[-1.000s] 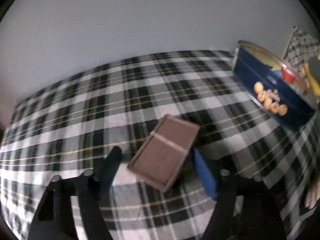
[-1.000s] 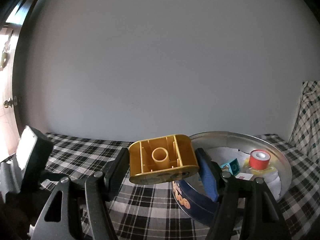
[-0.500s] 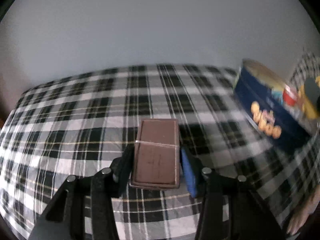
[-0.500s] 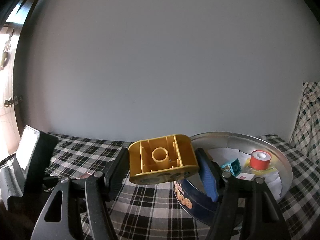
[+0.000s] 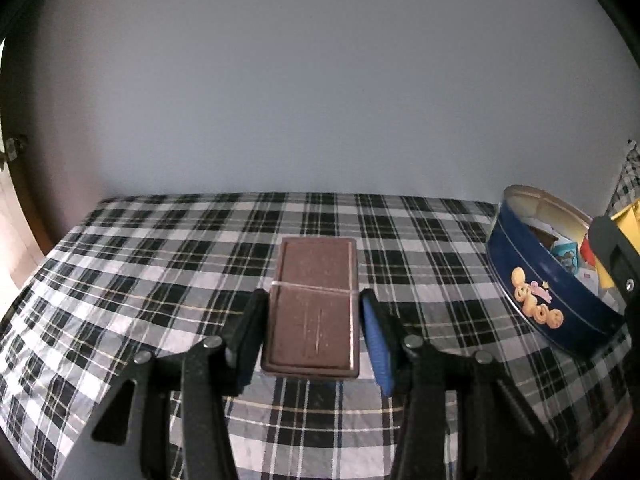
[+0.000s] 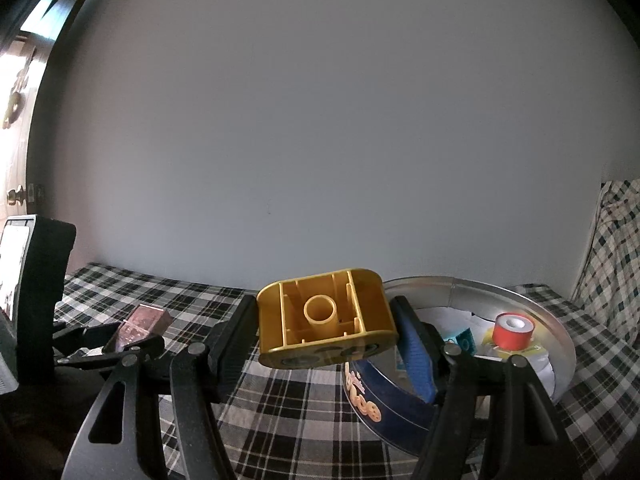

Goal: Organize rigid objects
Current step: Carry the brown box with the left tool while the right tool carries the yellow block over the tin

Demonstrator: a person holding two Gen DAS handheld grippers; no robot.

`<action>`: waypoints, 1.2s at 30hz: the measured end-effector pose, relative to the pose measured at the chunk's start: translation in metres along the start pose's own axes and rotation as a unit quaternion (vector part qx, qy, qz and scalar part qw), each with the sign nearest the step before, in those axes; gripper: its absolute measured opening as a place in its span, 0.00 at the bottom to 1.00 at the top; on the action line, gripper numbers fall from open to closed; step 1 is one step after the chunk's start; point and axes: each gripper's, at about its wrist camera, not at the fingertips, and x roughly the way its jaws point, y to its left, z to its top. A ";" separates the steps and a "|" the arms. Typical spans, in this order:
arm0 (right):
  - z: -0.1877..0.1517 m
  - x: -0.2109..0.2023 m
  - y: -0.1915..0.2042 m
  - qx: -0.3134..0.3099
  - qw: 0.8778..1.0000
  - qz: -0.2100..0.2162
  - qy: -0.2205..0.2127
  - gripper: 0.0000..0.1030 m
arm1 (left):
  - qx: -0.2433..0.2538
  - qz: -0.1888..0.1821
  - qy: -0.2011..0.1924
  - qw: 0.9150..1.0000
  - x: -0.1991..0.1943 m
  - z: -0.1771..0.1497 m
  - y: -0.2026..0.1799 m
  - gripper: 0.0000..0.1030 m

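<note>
1 brown box [image 5: 314, 308], 1 yellow block [image 6: 326, 318], 1 tin [image 5: 548, 296], 2 claws [image 5: 314, 330] [image 6: 326, 330]

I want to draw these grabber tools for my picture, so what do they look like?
Both look the same. The left gripper and the right gripper have black frames with triangle-shaped cut-outs and small silver screws. On each, one pad is black and the other is bright blue. No cables, sleeves or hands show.

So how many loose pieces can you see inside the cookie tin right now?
2 clear ones: a red cylinder near the cookie tin's right side and a teal block left of it. The yellow block may hide more.
</note>
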 end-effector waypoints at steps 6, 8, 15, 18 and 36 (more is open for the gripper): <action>-0.001 -0.002 0.002 -0.006 1.000 -0.001 -0.003 0.67 | -0.003 0.006 -0.006 1.000 -0.001 0.000 -0.001 0.44; -0.001 -0.003 0.002 -0.009 1.000 0.000 -0.003 0.67 | -0.006 0.007 -0.010 1.000 -0.004 0.000 0.000 0.44; -0.003 -0.008 0.000 -0.021 1.000 0.003 -0.004 0.67 | -0.005 0.007 -0.013 1.000 -0.012 -0.003 -0.010 0.44; -0.003 -0.009 -0.002 -0.020 1.000 0.003 -0.004 0.67 | -0.004 0.007 -0.016 1.000 -0.016 -0.003 -0.014 0.44; -0.005 -0.022 -0.028 -0.024 1.000 -0.007 -0.007 0.67 | -0.011 -0.027 -0.018 0.999 -0.028 -0.009 -0.043 0.44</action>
